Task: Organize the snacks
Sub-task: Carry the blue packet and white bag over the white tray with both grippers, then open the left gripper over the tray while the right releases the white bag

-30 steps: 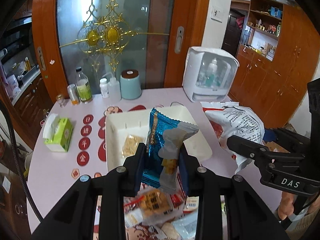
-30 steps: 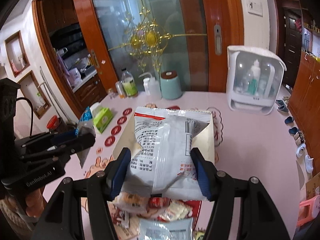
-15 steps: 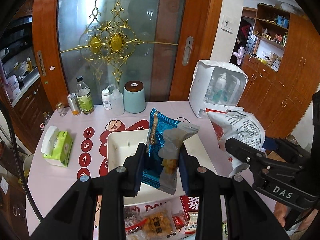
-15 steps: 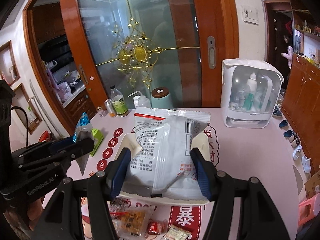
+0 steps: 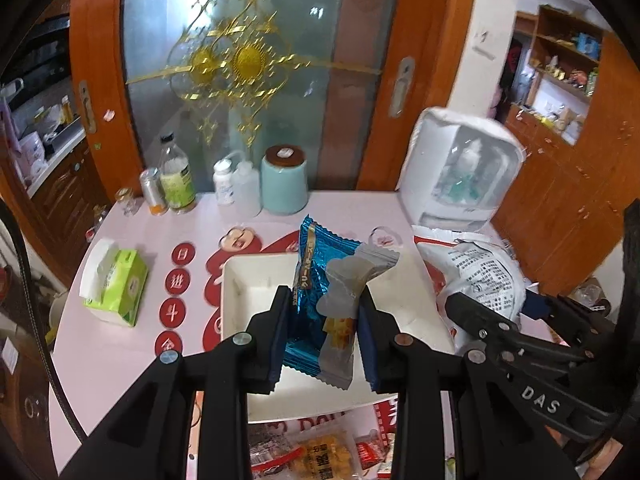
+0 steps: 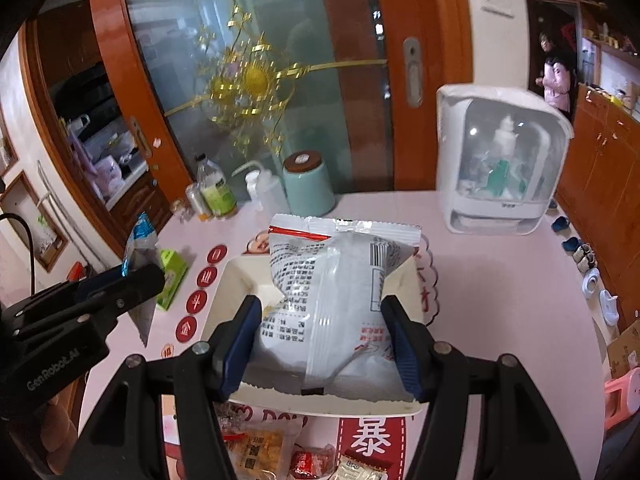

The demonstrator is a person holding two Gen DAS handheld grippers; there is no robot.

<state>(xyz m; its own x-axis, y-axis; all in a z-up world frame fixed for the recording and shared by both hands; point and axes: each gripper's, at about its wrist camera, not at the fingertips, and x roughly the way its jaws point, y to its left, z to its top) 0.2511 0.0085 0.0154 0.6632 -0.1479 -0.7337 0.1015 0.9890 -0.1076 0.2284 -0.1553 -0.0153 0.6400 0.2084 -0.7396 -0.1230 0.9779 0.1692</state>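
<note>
My left gripper (image 5: pixel 325 300) is shut on two small snack packets held upright together: a blue one (image 5: pixel 306 264) and a grey one (image 5: pixel 352 280). They hang over the white tray (image 5: pixel 248 280). My right gripper (image 6: pixel 321 308) is shut on a large white snack bag (image 6: pixel 332 280) with black print, above the same tray (image 6: pixel 228 292). The two grippers are side by side, the left gripper (image 6: pixel 132 276) to the left. The bags hide most of the tray floor. Loose snack packets (image 5: pixel 320 456) lie on the table in front of the tray.
A green tissue box (image 5: pixel 116 280) sits left of the tray. Bottles (image 5: pixel 176 184), a teal canister (image 5: pixel 284 184) and a white appliance (image 5: pixel 460 176) line the far edge before a glass door. A person (image 6: pixel 554 76) stands in the far doorway. Wooden cabinets stand at the right.
Both grippers have moved forward over the table with their snacks still gripped. The tray has slid from ahead of them to beneath them, and the loose packets have dropped to the bottom edge.
</note>
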